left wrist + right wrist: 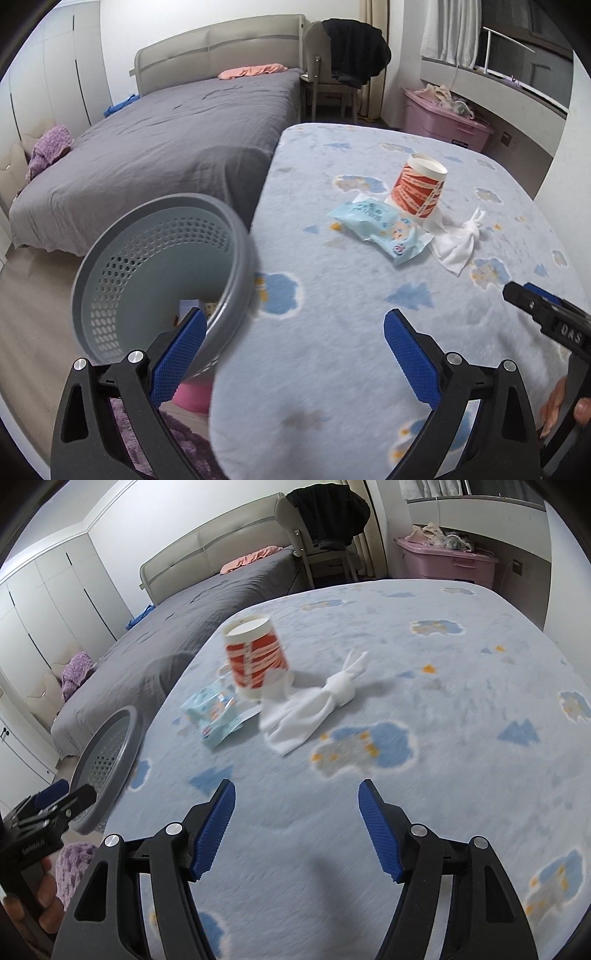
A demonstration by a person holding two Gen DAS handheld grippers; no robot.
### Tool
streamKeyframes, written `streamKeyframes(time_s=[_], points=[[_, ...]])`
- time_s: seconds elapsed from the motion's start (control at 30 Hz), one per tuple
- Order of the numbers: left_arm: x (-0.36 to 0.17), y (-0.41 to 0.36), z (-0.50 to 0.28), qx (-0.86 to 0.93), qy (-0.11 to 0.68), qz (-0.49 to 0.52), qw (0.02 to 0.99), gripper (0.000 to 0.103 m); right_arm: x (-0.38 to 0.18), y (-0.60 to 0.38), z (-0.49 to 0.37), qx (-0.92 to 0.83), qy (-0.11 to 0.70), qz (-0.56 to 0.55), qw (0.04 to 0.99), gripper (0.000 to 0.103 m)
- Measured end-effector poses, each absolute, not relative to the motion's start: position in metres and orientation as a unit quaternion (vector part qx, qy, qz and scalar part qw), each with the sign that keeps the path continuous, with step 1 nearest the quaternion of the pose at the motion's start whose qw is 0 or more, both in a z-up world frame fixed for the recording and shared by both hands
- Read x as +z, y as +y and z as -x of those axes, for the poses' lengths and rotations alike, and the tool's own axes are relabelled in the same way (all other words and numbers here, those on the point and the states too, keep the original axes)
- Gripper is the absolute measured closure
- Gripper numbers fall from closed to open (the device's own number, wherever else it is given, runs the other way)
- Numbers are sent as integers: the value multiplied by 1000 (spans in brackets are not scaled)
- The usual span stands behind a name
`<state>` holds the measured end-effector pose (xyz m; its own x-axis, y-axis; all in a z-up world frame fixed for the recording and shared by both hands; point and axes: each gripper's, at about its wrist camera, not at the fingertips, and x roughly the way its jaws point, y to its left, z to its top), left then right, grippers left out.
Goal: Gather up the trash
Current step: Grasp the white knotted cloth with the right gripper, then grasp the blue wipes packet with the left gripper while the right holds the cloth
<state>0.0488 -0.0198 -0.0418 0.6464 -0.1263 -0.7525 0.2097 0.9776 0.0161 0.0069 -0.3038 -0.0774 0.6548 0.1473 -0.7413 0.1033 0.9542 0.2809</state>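
Left gripper (295, 334) had its jaws spread wide, nothing between them, only the blue patterned blanket (332, 350) below. Its left finger (181, 354) overlapped the rim of a grey perforated bin (122, 266), which sat tilted at the blanket's edge just left of the jaws; contact could not be told, and some small scraps lay at the bin's bottom. Ahead and right of the left jaws: a pale blue wipes packet (380, 229), a red-and-white paper cup (419, 190) tipped against it, and a white twisted tissue (461, 236) just right of the cup, all on the blanket, well apart from the jaws. Right gripper (295, 825) was also open and empty, over bare blanket. Straight ahead of it lay the tissue (314, 709), the cup (256, 653) ahead-left, leaning, the packet (214, 712) left of that, partly under the cup. Bin (107, 760) was far left of the right jaws, with the left gripper's tip (70, 801) in front of it and a hand (40, 901) below. Behind everything were a grey bed (166, 136), a chair (332, 74) draped with dark clothing, and a pink storage box (443, 122).
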Motion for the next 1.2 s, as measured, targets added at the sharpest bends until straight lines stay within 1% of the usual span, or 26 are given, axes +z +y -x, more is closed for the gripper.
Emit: streamKeyframes(time_s=[0.3,0.53,0.77,0.8,0.83,0.87,0.9,0.93,1.03,1.2], points=[[-50,-37,-61,-94,418,-50,902,8,-80,-314,-61,16,429,-120,895,37],[-62,-38,-72,-83,433,-49,896,8,-104,-311,-102,4,456,-101,884,37],[-76,-42,-82,-80,448,-52,889,8,-115,-305,-122,-7,462,-77,883,37],[-77,-43,-83,-80,449,-53,888,8,-115,-304,-123,-7,460,-74,885,40],[-78,-45,-84,-80,449,-54,888,8,-115,-303,-123,-10,458,-68,887,48],[-78,-46,-86,-81,450,-53,888,8,-114,-303,-124,-9,455,-64,888,51],[-79,-48,-88,-82,451,-52,887,8,-114,-304,-123,-4,454,-65,888,63],[-79,-49,-89,-83,451,-52,887,8,-115,-304,-122,2,456,-70,887,68],[-78,-57,-94,-87,450,-51,887,8,-111,-306,-119,13,450,-82,889,71],[-72,-74,-102,-94,439,-52,892,8,-96,-316,-106,19,432,-110,895,71]])
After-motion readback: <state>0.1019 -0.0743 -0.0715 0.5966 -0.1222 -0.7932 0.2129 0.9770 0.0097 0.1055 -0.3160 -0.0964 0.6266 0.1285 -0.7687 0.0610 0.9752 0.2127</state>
